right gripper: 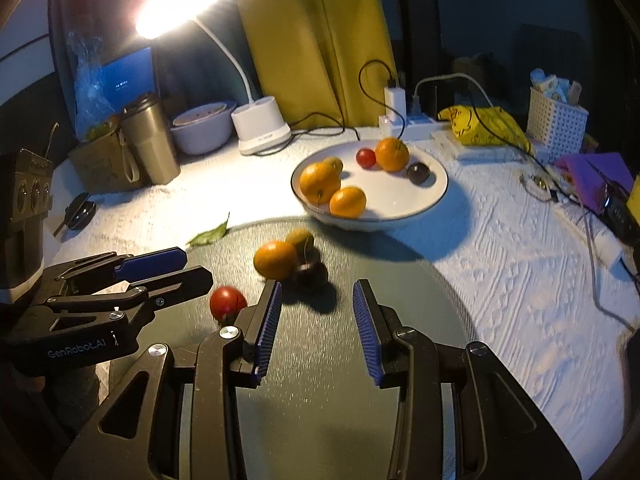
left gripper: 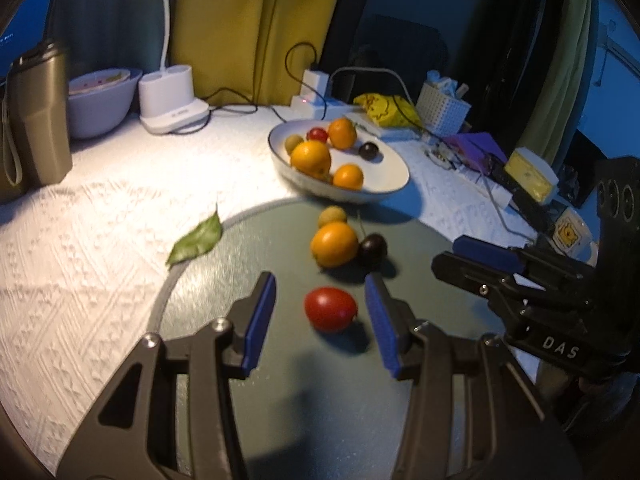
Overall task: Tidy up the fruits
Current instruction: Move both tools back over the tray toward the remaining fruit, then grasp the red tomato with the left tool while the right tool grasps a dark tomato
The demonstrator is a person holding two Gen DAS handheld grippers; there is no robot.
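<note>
My left gripper (left gripper: pixel 320 312) is open, with a red tomato (left gripper: pixel 330 309) lying on the dark round mat (left gripper: pixel 224 280) between its blue pads, untouched. Beyond it sit an orange (left gripper: pixel 334 244), a dark cherry (left gripper: pixel 372 249) and a small yellowish fruit (left gripper: pixel 332 217). A white bowl (left gripper: pixel 394 184) behind holds oranges, a red fruit and a dark cherry. My right gripper (right gripper: pixel 316 316) is open and empty above the mat, just short of the cherry (right gripper: pixel 310 274) and orange (right gripper: pixel 275 259). The tomato (right gripper: pixel 227 303) lies to its left, the bowl (right gripper: pixel 400 208) beyond.
A green leaf (left gripper: pixel 196 242) lies at the mat's left edge. A tumbler (left gripper: pixel 38 112), a lilac bowl (left gripper: pixel 100 100) and a lamp base (left gripper: pixel 172 98) stand at the back left. A power strip with cables (left gripper: pixel 316 92), a yellow bag (left gripper: pixel 386 110), a basket (left gripper: pixel 444 108) and clutter fill the back right.
</note>
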